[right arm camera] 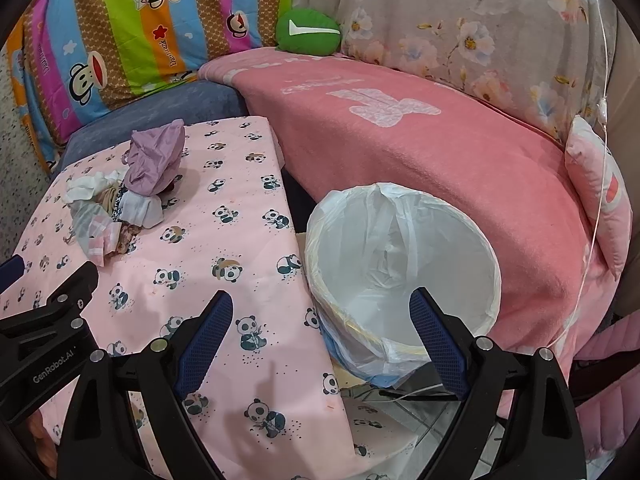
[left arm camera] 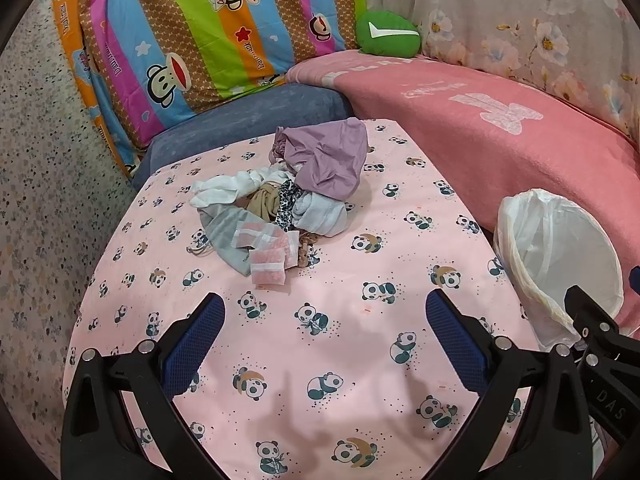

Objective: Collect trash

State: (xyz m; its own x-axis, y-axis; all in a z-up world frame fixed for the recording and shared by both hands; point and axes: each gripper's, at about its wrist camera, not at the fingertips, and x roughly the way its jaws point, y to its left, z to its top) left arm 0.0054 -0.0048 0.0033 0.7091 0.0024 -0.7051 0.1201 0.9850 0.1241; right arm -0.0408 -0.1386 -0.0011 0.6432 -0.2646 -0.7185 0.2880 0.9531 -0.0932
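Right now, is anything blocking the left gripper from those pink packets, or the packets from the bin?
Nothing visible does. Bare panda sheet lies between the open left gripper and the pink packets at the pile's near edge. The lined bin stands open beside the sheet's right edge.

- My left gripper (left arm camera: 325, 320) has two glossy black plastic arms, each tipped with a blue cross-hatched pad.
- Round silver screws sit at the arm joints, low in the frame.
- My right gripper (right arm camera: 321, 320) is built alike: black frame, blue textured pads (right arm camera: 204, 344), silver screw heads.
- At lower left of the right view, the other black body carries white "GenRobot.AI" lettering.
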